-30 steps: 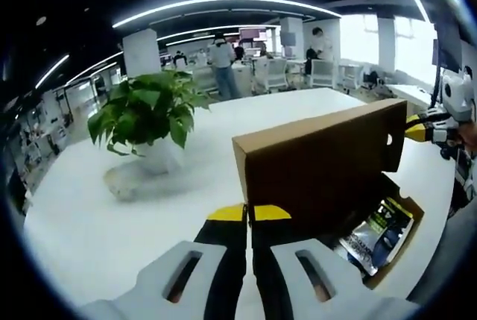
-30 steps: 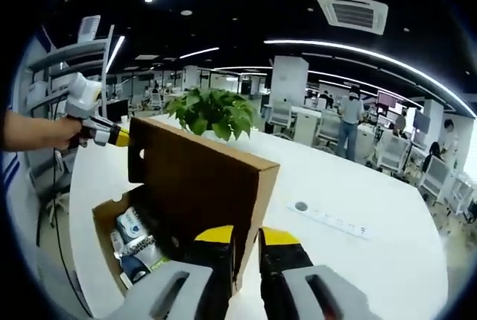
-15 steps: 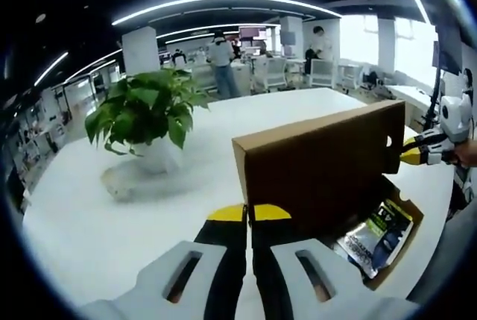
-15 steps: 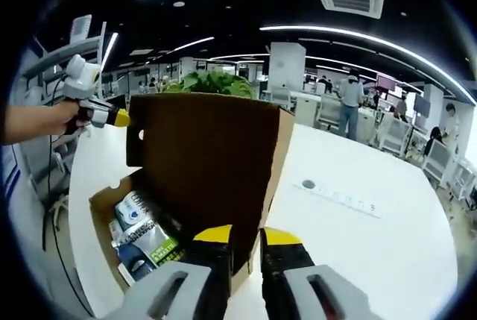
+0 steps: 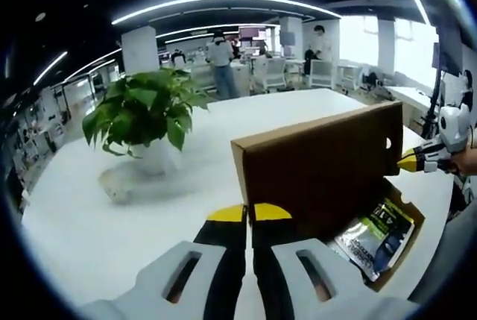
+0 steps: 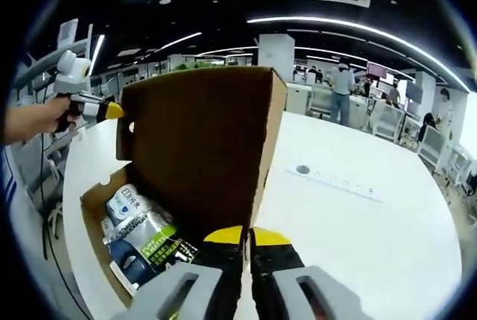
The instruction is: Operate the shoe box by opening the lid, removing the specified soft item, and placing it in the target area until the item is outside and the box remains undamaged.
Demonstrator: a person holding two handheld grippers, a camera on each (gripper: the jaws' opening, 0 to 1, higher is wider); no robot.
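Lid (image 5: pixel 317 163) of the cardboard shoe box (image 6: pixel 100 242) stands raised on the white table (image 5: pixel 134 223), so opening looks done; the soft packet (image 6: pixel 138 242) lies inside the box, not yet taken; left gripper (image 5: pixel 248 212) and right gripper (image 6: pixel 246 236) both have jaws pressed together, pinching nothing; next, one should open and reach in for the packet, sparing the cardboard.

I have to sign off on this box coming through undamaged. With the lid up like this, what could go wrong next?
The raised lid stands upright with neither gripper clearly holding it, so it might drop back onto the packets. The right gripper sits close to the lid's edge and could crease the cardboard when reaching in.
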